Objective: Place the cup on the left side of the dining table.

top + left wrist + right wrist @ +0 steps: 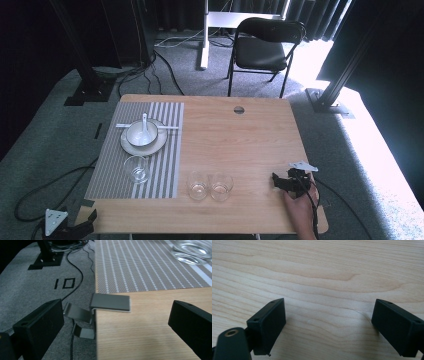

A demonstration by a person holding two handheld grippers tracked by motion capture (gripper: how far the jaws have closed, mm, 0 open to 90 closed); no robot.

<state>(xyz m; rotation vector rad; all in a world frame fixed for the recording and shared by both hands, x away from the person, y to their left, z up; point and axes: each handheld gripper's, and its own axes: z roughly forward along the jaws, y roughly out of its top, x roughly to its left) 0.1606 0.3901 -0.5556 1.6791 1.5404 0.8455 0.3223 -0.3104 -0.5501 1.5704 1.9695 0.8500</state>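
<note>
A grey striped placemat (pixel 150 165) covers the table's left part. On it stands a white plate (pixel 130 148) carrying a white bowl (pixel 136 135) with a white spoon (pixel 145 122) in it. A clear glass (pixel 136 169) stands on the mat in front of the plate, and its base reaches into the left gripper view (pixel 191 251). Two more clear glasses (pixel 198 185) (pixel 221 186) stand side by side on bare wood. My left gripper (pixel 85 224) (pixel 116 315) hangs open, off the table's front-left corner. My right gripper (pixel 278 181) (pixel 329 312) is open over bare wood at front right.
A metal clamp bracket (pixel 110 302) grips the table's front-left corner. A round cable hole (pixel 239 110) sits near the far edge. A black folding chair (pixel 262 45) stands behind the table. Cables (pixel 45 192) lie on the grey carpet at the left.
</note>
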